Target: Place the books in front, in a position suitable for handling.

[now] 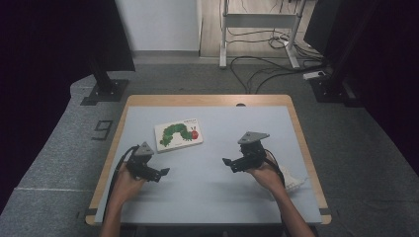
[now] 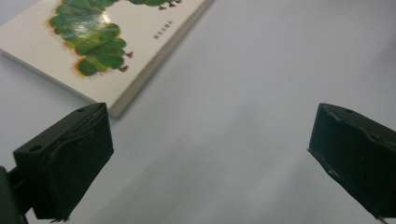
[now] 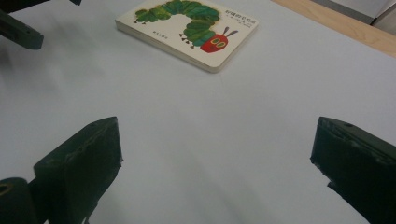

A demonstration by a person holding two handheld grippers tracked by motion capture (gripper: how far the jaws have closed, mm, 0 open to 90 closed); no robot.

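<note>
A white board book (image 1: 179,135) with a green caterpillar on its cover lies flat and closed on the pale blue table top (image 1: 212,192), left of centre. My left gripper (image 1: 162,174) hovers just in front of the book's near left corner. Its jaws stand wide open with bare table between them in the left gripper view (image 2: 210,158), the book (image 2: 93,46) up to the left. My right gripper (image 1: 229,165) is to the right of the book, pointing left. It is open too (image 3: 215,168), with the book (image 3: 187,30) ahead and the left gripper's jaw (image 3: 18,28) at the top left.
The table has a wooden rim (image 1: 207,100). A small white object (image 1: 295,180) lies near the right edge behind my right hand. Black stands (image 1: 104,89) and a desk frame with cables (image 1: 257,54) sit on the floor beyond the table.
</note>
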